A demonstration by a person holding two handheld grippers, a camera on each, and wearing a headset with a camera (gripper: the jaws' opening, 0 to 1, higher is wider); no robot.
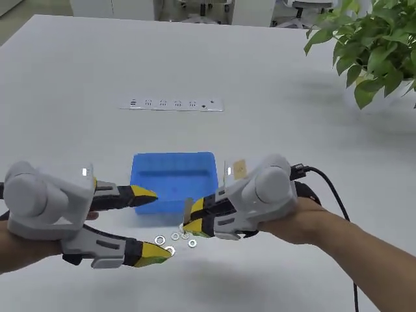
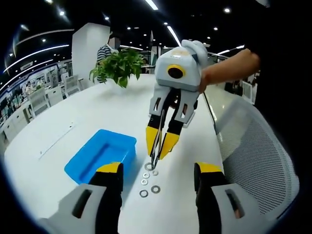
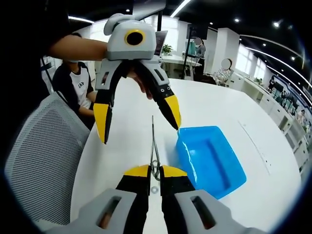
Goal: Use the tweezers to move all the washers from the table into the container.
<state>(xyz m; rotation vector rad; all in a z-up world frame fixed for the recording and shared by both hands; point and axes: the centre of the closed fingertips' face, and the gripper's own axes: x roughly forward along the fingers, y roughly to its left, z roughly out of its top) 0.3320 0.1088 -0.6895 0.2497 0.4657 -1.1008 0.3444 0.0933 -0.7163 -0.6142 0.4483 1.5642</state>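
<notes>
Several small metal washers [image 1: 170,250] lie on the white table [image 1: 78,65] just in front of the blue container [image 1: 172,182]. My right gripper [image 1: 194,219] is shut on thin metal tweezers [image 1: 188,208], whose tips point down at the rearmost washer [image 2: 148,166]. I cannot tell whether they grip it. My left gripper [image 1: 153,223] is open, one jaw by the container's front wall and the other beside the washers. In the left gripper view the open left gripper [image 2: 159,170] frames the washers [image 2: 155,188], with the container [image 2: 100,153] on the left. In the right gripper view the right gripper [image 3: 155,171] pinches the tweezers [image 3: 153,141].
A white power strip [image 1: 172,104] lies further back on the table. A potted plant [image 1: 374,45] stands at the far right. A black cable [image 1: 335,192] trails from the right gripper. A grey mesh chair [image 3: 44,156] stands at the table's near edge.
</notes>
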